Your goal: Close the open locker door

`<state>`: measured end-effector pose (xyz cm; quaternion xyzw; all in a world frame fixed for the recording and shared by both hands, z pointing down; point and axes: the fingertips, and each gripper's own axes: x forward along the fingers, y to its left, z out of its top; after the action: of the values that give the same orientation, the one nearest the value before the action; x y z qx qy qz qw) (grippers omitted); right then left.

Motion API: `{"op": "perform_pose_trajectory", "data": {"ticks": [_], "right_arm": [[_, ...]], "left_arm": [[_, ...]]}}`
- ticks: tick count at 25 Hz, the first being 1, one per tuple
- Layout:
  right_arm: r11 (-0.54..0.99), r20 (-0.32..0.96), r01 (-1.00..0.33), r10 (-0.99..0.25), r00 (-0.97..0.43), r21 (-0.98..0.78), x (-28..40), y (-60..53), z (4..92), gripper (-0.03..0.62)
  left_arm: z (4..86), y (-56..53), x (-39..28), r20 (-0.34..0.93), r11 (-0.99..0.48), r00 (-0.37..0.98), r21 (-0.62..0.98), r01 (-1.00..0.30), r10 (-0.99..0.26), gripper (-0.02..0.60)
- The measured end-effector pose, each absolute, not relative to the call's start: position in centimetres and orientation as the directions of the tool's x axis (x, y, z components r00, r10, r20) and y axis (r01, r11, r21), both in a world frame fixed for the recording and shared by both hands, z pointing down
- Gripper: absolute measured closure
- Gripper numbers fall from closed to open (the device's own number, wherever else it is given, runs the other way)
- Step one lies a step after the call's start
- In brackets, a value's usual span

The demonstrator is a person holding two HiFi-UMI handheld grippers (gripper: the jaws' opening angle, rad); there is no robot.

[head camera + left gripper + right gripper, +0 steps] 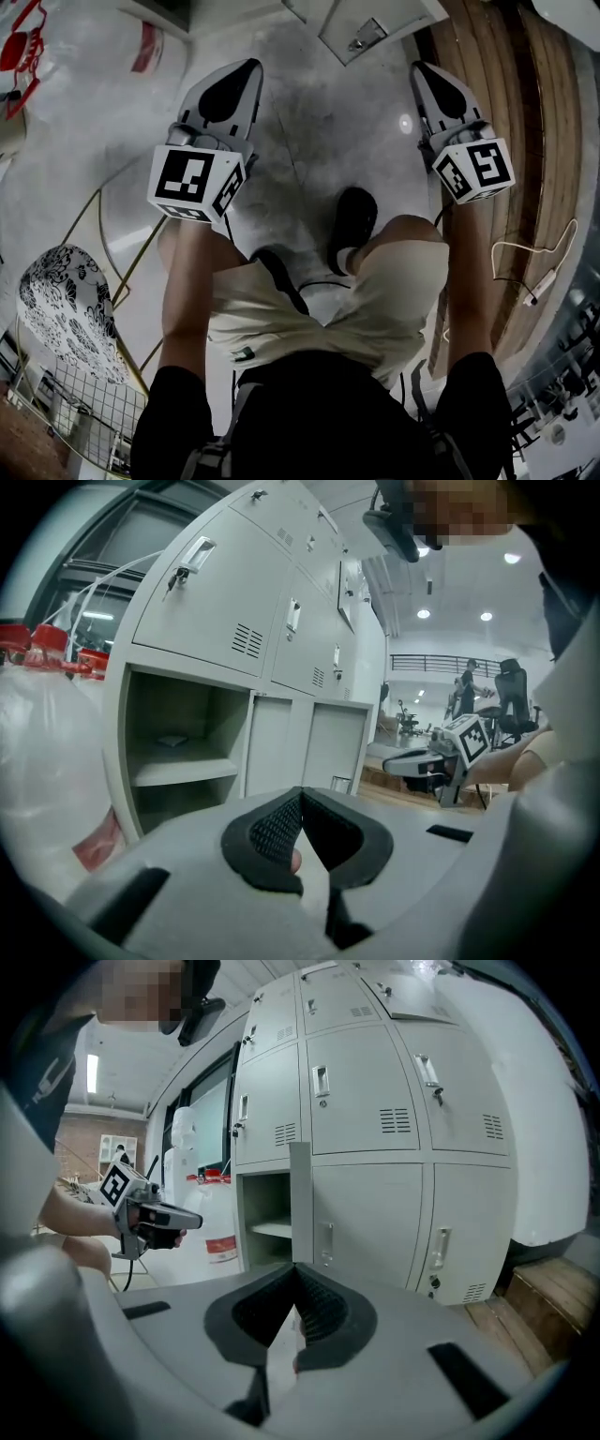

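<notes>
The bank of pale grey lockers stands ahead. One lower compartment gapes, with a shelf inside. Its open door sticks out toward me, edge-on in the right gripper view, beside the dark opening. In the head view a white locker panel with a latch lies at the top. My left gripper is shut and empty, aimed at the lockers from the left. My right gripper is shut and empty too, off to the right. Both hang apart over the floor, left gripper and right gripper, clear of the door.
Big clear water bottles with red caps stand left of the lockers. A patterned chair on a yellow wire frame is at my left. A wooden platform with a white cable runs along the right. My shoe is on the concrete floor.
</notes>
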<state>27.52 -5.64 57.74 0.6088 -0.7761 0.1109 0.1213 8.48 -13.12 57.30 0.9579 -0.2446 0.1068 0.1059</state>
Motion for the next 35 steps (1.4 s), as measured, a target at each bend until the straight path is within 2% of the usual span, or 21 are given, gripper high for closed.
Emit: {"op": "perform_pose_trajectory", "data": {"ticks": [13, 16, 35], "right_arm": [[0.185, 0.412, -0.982, -0.894, -0.178, -0.023, 28.2, -6.4, 62.5, 0.589], [0.188, 0.440, -0.982, -0.880, -0.177, -0.018, 28.3, -6.9, 63.5, 0.531], [0.211, 0.489, -0.977, -0.857, -0.165, 0.041, 28.7, -9.5, 66.2, 0.530]], "left_arm": [[60.4, -11.0, 6.7, 0.246, -0.864, 0.869, 0.166, -0.475, -0.430, 0.565], [61.2, -11.0, 6.3, 0.238, -0.860, 0.871, 0.187, -0.475, -0.430, 0.565], [61.6, -10.9, 5.3, 0.209, -0.855, 0.872, 0.195, -0.481, -0.443, 0.565]]}}
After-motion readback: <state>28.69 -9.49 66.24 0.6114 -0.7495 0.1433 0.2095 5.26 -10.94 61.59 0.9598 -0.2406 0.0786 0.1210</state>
